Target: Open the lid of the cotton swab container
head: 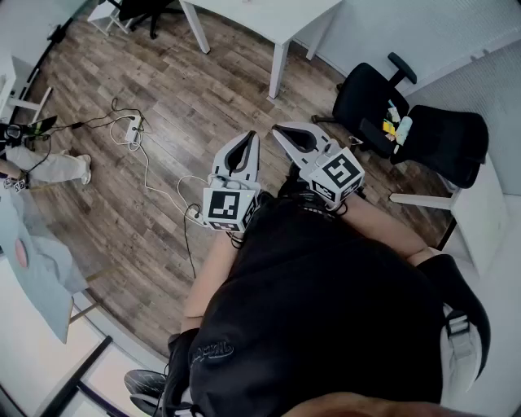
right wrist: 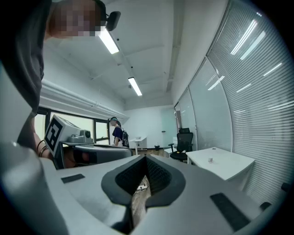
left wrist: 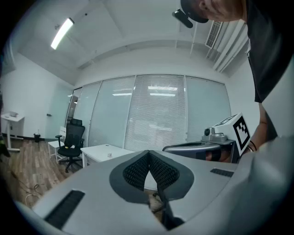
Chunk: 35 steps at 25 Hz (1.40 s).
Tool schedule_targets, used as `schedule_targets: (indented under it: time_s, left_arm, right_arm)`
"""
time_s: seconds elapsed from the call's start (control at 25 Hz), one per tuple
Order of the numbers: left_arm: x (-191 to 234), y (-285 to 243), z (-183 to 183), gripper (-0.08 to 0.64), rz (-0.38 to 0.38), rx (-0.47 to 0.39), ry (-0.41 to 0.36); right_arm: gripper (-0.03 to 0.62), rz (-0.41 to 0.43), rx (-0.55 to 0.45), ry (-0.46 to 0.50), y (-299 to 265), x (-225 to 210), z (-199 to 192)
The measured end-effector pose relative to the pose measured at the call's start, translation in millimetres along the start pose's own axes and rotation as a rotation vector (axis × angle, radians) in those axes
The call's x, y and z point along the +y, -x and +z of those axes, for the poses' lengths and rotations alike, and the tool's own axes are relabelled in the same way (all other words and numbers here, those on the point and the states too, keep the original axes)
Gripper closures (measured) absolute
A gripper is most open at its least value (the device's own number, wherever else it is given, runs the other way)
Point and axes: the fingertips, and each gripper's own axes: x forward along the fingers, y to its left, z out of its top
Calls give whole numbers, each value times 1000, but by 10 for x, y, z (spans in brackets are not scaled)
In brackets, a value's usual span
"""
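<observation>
No cotton swab container shows in any view. In the head view my left gripper point(head: 250, 135) and right gripper point(head: 278, 128) are held side by side in front of the person's body, above the wooden floor, both pointing away. Both are shut, the pads meeting with nothing between them. The left gripper view looks along the left gripper point(left wrist: 149, 152) at window blinds, with the right gripper's marker cube point(left wrist: 239, 130) at its right. From the right gripper point(right wrist: 146, 157) the view runs across the room, and the left gripper's cube point(right wrist: 57, 133) sits at its left.
A white table point(head: 277, 20) stands ahead, a black office chair point(head: 407, 122) at the right with small items on its seat. Cables and a power strip point(head: 134, 126) lie on the floor. Another person's legs point(head: 49, 167) are at the left. A person point(right wrist: 117, 133) stands far off.
</observation>
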Motion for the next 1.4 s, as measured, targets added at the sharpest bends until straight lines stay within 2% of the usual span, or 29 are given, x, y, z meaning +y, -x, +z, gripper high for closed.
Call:
schedule_targets:
  time_s: [0.56,0.76,0.88,1.12,1.28,1.4]
  left_arm:
    - [-13,-398,-78,546,-8,34,9]
    - [-98,-664,-131,546,-14,51,24]
    - [-158,-856,-153,546,-31,62,16]
    - [-108,-1462,-115,546,-14,68,14]
    - [-191,-1915,-6,546,-51,59,8]
    - [-219,-2209,64,546,-42,48,16]
  right_arm:
    - [571,-9,-6,-35,-6,-416,-73]
    - [571,19,-9,-49,25,-591,-94]
    - [571,35,-16,-22,19,-700,-92]
    - [571,14,-3,-54,6,-1348,-128]
    - [571,60,-18,-32,10,-1767,-35]
    - [571,77,-25,-32,69,-2019,-15]
